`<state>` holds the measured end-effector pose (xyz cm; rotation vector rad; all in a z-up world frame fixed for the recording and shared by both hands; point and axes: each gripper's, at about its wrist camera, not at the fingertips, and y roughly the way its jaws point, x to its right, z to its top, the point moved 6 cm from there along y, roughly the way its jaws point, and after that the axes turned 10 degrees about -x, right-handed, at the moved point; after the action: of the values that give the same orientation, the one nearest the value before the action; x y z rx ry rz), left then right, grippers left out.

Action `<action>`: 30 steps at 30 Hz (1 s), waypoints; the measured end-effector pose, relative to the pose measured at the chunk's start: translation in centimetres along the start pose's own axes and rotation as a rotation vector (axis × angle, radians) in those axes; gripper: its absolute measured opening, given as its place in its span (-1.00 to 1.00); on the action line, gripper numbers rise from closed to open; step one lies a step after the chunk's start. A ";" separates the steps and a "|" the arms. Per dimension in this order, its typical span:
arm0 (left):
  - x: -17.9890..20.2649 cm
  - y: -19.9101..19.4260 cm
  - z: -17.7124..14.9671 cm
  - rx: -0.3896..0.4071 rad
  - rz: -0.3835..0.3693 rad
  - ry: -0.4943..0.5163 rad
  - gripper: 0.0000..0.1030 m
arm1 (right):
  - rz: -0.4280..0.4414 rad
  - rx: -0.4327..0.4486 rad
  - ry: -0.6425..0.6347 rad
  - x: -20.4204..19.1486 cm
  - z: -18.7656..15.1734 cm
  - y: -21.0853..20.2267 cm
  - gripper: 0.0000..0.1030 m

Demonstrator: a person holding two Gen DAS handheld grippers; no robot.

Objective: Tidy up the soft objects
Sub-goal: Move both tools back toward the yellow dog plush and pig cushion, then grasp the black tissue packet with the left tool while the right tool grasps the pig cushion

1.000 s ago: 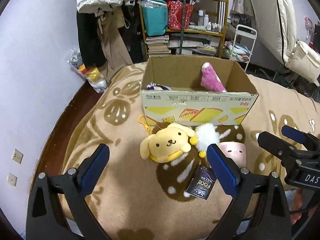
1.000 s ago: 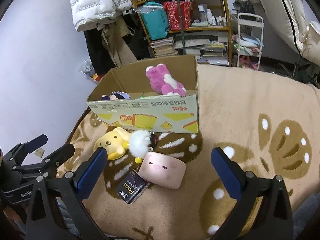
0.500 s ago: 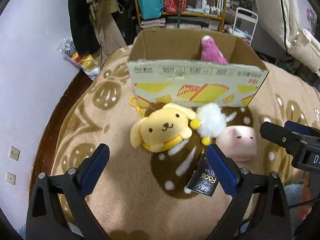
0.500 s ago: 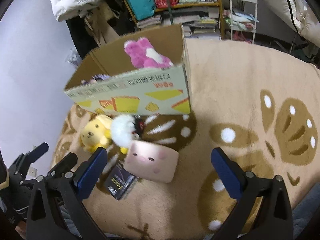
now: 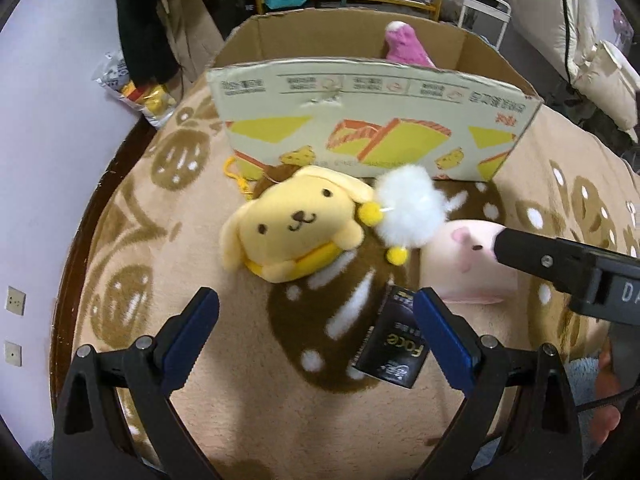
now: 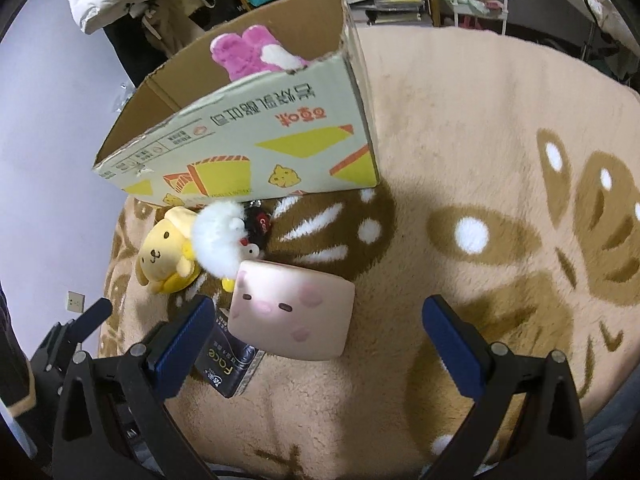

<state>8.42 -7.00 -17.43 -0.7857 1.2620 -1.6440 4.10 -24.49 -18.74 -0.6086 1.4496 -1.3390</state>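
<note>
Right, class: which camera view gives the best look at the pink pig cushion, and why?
The right wrist view: the pink pig cushion lies whole and unobstructed, its face visible. In the left wrist view, the pink pig cushion is partly hidden behind the right gripper's finger and the white pompom.

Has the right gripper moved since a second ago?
Yes. The right gripper has come forward and down toward the pink pig cushion; the cardboard box now looms larger and closer in its view.

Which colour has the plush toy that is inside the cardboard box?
The plush toy is pink with a white patch, best seen in the right wrist view.
</note>
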 end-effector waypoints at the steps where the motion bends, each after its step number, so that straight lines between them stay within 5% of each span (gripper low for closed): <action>1: 0.3 0.1 -0.1 0.000 -0.007 0.009 0.87 | 0.002 -0.006 0.001 0.0 0.0 0.2 1.00; 14: 2.3 2.3 -0.7 -0.074 -0.113 0.045 0.87 | 0.000 -0.090 0.007 -0.1 0.0 2.8 1.00; 30: 2.4 3.6 -0.9 -0.119 -0.126 0.042 0.87 | -0.007 -0.122 -0.024 -1.0 -0.2 4.4 1.00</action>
<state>7.63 -9.14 -21.19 -0.9238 1.3736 -1.7057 5.45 -22.37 -22.55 -0.7070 1.5189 -1.2520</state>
